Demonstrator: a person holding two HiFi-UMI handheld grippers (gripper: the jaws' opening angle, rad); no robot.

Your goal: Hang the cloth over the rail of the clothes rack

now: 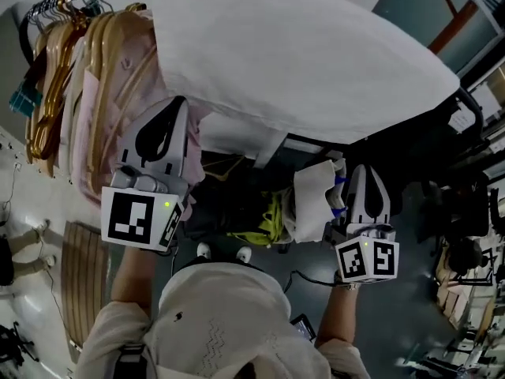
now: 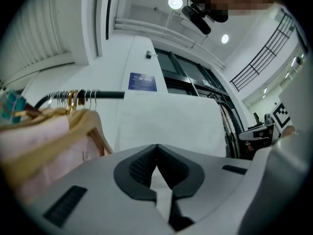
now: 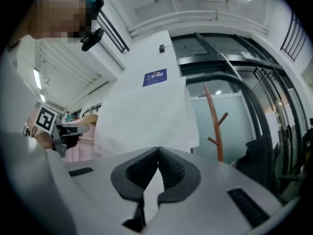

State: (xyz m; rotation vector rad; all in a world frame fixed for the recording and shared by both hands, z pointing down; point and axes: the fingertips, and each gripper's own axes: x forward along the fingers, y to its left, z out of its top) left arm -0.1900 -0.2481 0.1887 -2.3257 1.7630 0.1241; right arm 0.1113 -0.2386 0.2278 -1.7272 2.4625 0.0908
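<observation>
The left gripper (image 1: 175, 105) is closed on the lower edge of the white cloth (image 1: 300, 61). In the left gripper view its jaws meet at the tips, with a strip of the cloth (image 2: 161, 195) pinched between the pads (image 2: 142, 168). The right gripper (image 1: 368, 170) is clamped on the same cloth, and the right gripper view shows white fabric (image 3: 149, 190) running down between its closed jaws.

The cloth spreads as one broad sheet ahead of and above both grippers, spanning the gap between them (and well beyond the right one). In the left gripper view it rises to about the height of the black rail (image 2: 105, 95). Whether it already lies over the rail cannot be told.

To the left of the left gripper, wooden hangers (image 1: 55, 61) with pale pink clothes (image 1: 118, 77) crowd the rail, just beside the cloth's edge. A smaller bundle of white fabric (image 1: 314, 200) sits close to the left of the right gripper. Beyond the right gripper, past the cloth's right edge, stands a brown coat stand (image 3: 215, 126).
</observation>
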